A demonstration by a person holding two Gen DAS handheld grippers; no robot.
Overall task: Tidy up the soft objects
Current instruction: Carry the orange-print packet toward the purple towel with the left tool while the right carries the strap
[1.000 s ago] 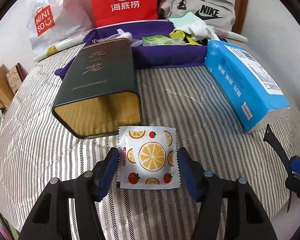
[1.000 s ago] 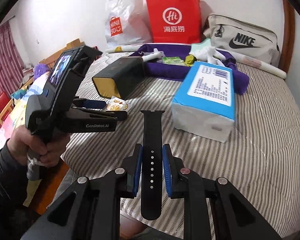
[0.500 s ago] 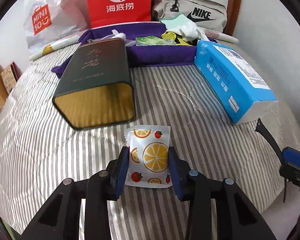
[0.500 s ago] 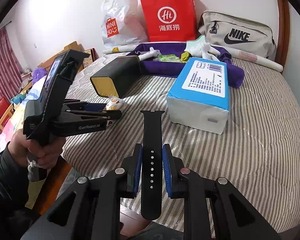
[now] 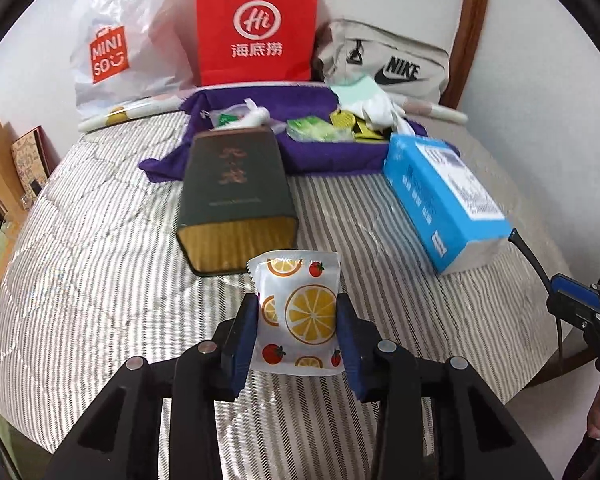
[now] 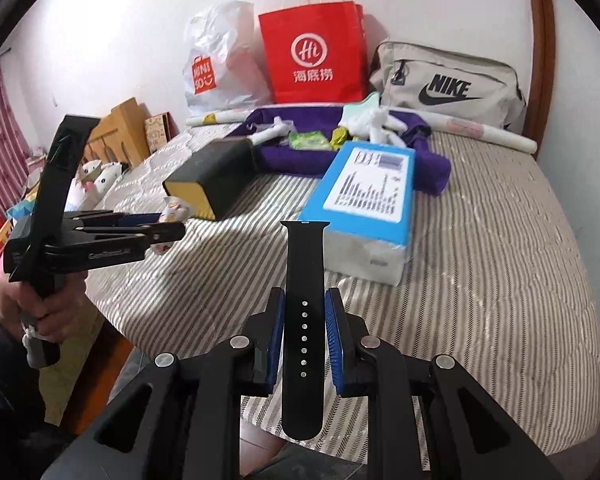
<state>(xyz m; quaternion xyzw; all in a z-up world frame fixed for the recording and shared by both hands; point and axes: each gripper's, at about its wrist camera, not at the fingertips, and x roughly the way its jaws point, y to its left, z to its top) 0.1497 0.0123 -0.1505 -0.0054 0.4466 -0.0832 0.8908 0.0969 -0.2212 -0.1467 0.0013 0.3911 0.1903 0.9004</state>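
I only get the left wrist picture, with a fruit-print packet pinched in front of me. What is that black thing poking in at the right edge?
Observer: That is the right claw, shut on a black watch strap with a row of small holes.
Operator: And who carries my claw?
Observer: A hand in a dark sleeve grips the handle of the left claw, which pinches the fruit-print packet.
Operator: Anything beside the bed that I miss?
Observer: A red-striped curtain hangs at the far left.
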